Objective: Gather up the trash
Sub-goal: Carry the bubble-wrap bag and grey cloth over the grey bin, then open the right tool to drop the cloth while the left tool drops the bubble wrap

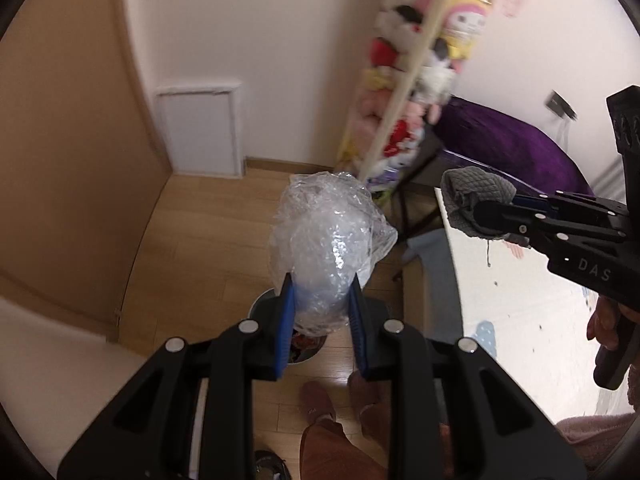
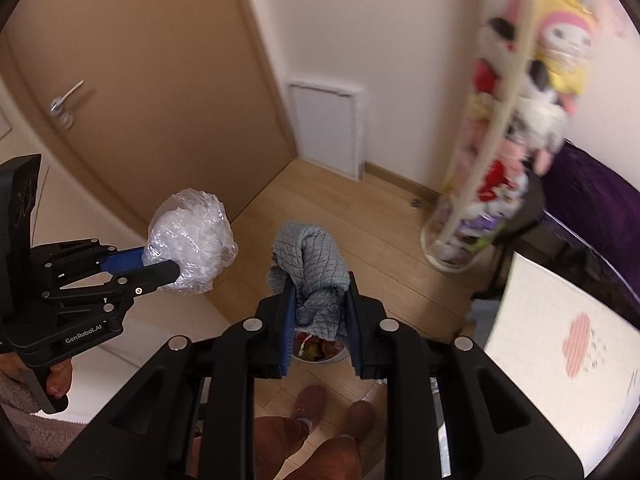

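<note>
Although the round white trash bin (image 1: 260,304) on the pale wooden floor (image 1: 208,216) is mostly hidden behind our grippers, we make out colourful scraps inside it. Our left gripper (image 1: 322,300) clamps narrowly on a crumpled ball of clear bubble wrap (image 1: 328,248) above the bin. Our right gripper (image 2: 320,304) pinches a crumpled grey quilted cloth (image 2: 312,260), also over the bin. Beyond the bin stand a tan door (image 2: 160,80) and blurred plush toys (image 2: 532,100).

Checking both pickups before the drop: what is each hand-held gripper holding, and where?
Left hand-held gripper: crumpled clear plastic wrap, pinched at its lower end. Right hand-held gripper: bunched grey-blue cloth, pinched at its lower part.
</note>
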The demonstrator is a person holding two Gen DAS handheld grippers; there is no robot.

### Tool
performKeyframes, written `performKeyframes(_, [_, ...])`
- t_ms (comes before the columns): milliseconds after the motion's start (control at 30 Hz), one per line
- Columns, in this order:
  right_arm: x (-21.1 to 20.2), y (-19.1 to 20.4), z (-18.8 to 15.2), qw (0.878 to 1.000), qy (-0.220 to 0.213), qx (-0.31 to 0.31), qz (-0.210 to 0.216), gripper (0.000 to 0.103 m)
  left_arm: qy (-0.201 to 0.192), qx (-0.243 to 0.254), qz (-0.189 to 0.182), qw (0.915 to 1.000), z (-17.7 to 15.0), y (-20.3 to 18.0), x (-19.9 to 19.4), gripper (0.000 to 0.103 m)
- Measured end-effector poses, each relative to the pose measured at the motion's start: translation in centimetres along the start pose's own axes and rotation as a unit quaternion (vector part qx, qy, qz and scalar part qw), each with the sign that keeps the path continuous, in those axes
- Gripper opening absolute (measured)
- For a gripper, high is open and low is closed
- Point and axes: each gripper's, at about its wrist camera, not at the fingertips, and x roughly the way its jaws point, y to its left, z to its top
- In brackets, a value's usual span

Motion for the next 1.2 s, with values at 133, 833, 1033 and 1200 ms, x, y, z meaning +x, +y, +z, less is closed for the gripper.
performKeyframes(133, [3.9,2.2,0.5,0.998,0.026,-0.039,0.032,0.021,0.002,-0.056,0.022,0.9982,-1.6,2.9,0.7,0.025])
performKeyframes(833, [15.2,3.6,-1.7,0.989,0.073,-0.108,0.075,0.055,0.038,-0.141,0.064,0.9873,-6.6,5.5,7.5,0.025])
performKeyframes(1033, [13.9,1.6,-1.9,0.993,0.066,-0.084,0.057,0.057,0.036,-0.125,0.052,0.9901,-5.9,4.7,8.2,0.025])
performKeyframes(1200, [13.2,0.2,-2.3,0.995,0.067,-0.066,0.043,0.058,0.036,-0.113,0.044,0.992,-5.1,3.9,9.2,0.029])
